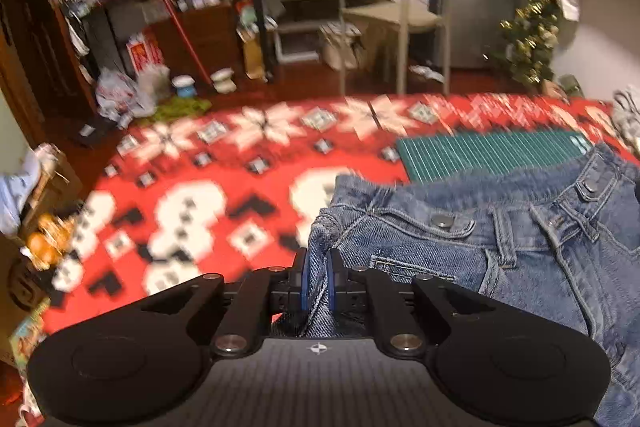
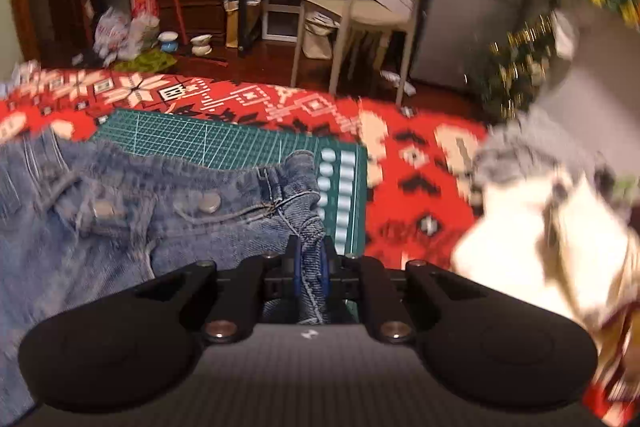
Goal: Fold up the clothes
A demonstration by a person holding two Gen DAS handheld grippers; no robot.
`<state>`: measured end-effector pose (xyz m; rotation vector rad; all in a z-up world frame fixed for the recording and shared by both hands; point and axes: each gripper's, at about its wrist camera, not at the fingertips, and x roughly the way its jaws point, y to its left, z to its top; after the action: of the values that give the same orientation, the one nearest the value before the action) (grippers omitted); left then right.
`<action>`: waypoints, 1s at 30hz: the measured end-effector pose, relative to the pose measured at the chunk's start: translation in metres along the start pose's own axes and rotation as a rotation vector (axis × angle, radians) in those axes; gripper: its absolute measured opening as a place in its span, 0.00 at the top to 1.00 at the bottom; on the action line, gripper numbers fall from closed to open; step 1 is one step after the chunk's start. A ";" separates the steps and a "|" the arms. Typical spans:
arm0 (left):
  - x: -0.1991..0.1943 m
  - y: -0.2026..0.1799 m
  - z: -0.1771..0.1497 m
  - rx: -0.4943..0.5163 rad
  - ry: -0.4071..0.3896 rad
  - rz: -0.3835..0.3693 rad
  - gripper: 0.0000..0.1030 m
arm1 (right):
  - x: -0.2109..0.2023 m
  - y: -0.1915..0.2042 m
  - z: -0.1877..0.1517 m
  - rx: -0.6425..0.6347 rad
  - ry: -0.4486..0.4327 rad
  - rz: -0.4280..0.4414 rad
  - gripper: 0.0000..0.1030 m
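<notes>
My left hand-held gripper pinches the waistband corner of the jeans at lower centre of its frame; my right hand-held gripper clamps the opposite corner. The denim spans between them above the green cutting mat on the red patterned cloth.

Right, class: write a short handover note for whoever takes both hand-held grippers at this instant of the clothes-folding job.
Left hand-held gripper: shut on the jeans at one end of the waistband.
Right hand-held gripper: shut on the jeans at the other end of the waistband.
Jeans: held between both, waistband stretched over the green cutting mat on the red patterned cloth.
Pile of pale clothes lies to the right.
Done: jeans gripped at both ends of the waistband.
Left: no fold visible yet; probably lay them flat and fold.
</notes>
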<state>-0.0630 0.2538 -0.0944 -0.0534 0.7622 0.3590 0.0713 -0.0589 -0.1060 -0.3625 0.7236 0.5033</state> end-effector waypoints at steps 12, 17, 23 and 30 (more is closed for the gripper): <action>0.043 0.019 0.051 -0.214 0.016 0.092 0.78 | 0.026 0.018 0.056 0.087 -0.005 -0.016 0.76; 0.032 0.036 0.047 -0.280 0.057 0.021 0.64 | 0.013 0.016 0.065 0.117 0.016 0.015 0.68; -0.018 0.018 0.034 -0.131 0.083 -0.111 0.58 | -0.044 0.001 0.054 0.160 0.035 0.088 0.57; -0.075 -0.004 0.000 -0.124 0.074 -0.169 0.50 | -0.113 0.007 0.029 0.195 0.016 0.111 0.57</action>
<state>-0.1122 0.2277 -0.0433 -0.2473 0.8023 0.2441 0.0104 -0.0742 -0.0076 -0.1447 0.8039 0.5298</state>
